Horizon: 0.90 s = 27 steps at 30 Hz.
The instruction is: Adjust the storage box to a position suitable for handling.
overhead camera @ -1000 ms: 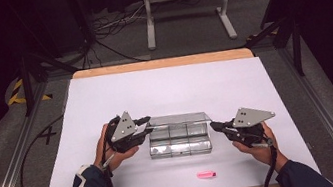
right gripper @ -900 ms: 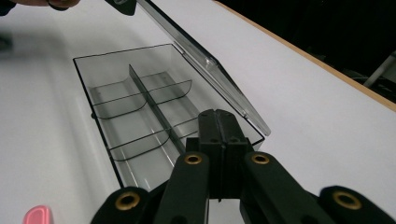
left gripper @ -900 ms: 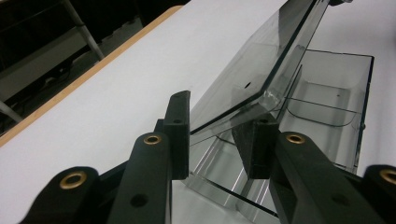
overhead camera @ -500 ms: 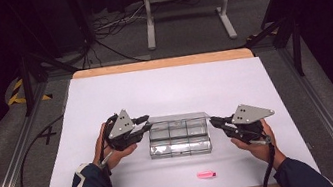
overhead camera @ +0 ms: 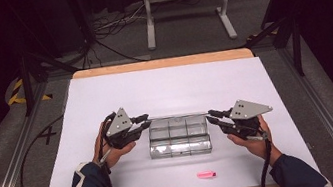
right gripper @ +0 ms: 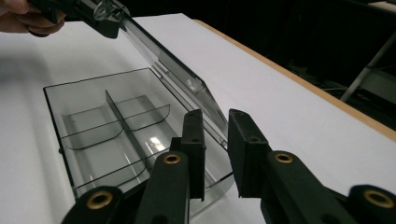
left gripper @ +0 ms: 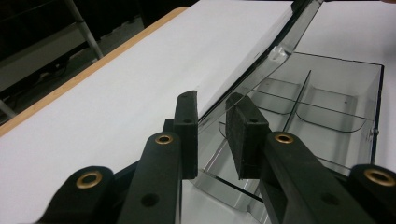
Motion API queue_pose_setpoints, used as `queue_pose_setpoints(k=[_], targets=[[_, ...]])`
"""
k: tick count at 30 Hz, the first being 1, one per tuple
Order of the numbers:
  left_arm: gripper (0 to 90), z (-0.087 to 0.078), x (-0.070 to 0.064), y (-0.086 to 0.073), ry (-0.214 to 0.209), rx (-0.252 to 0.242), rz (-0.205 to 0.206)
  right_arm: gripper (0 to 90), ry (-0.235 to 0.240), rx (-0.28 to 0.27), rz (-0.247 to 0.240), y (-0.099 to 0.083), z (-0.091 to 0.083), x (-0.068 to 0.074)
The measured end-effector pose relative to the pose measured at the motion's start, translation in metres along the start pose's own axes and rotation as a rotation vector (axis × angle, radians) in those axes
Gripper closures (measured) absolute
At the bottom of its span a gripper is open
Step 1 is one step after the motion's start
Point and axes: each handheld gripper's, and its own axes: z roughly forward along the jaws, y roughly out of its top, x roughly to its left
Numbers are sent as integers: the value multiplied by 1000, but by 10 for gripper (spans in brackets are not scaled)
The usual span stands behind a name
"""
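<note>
Now | clear box (overhead camera: 179, 137) between hand-held grippers | lid (left gripper: 261, 60) raised

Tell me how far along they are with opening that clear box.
Done: the lid is already lifted off the clear box, standing raised along the far edge. In hand: the left gripper and right gripper each straddle a lid corner, jaws slightly apart. Left: probably swinging it fully back; the compartments look empty, and the pink item lies untouched.
</note>
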Motion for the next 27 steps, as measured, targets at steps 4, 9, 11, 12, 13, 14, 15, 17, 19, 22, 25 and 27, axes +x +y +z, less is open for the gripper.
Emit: queue_pose_setpoints(k=[4, 9, 11, 12, 13, 14, 15, 17, 19, 22, 25, 27], targets=[[767, 1, 2, 0, 12, 5, 2, 794, -1, -14, 10, 2, 3, -4], [793, 3, 6, -1, 12, -3, -20, 814, 8, -31, 19, 3, 4, -10], [800, 3, 7, -1, 8, -2, -23, 815, 9, -33, 20, 3, 5, -12], [804, 3, 9, -1, 6, -9, -29, 814, 15, -40, 28, 3, 5, -13], [804, 4, 10, -1, 4, -11, -34, 814, 18, -41, 38, 3, 6, -14], [806, 5, 10, -1, 7, -11, -35, 814, 16, -44, 37, 3, 7, -16], [806, 5, 12, 0, 5, -14, -36, 811, 18, -50, 40, 3, 8, -17], [806, 7, 15, 0, 9, -9, -32, 815, 14, -53, 44, 3, 10, -19], [803, 10, 16, 0, 8, -9, -40, 811, 10, -50, 48, 4, 12, -20], [794, 15, 18, -1, 6, -2, -48, 814, 8, -47, 53, 2, 16, -24], [794, 20, 20, -3, 11, 16, -49, 820, 11, -39, 67, 1, 21, -28], [792, 21, 21, -4, 6, 11, -59, 817, 15, -40, 74, 0, 22, -29]])
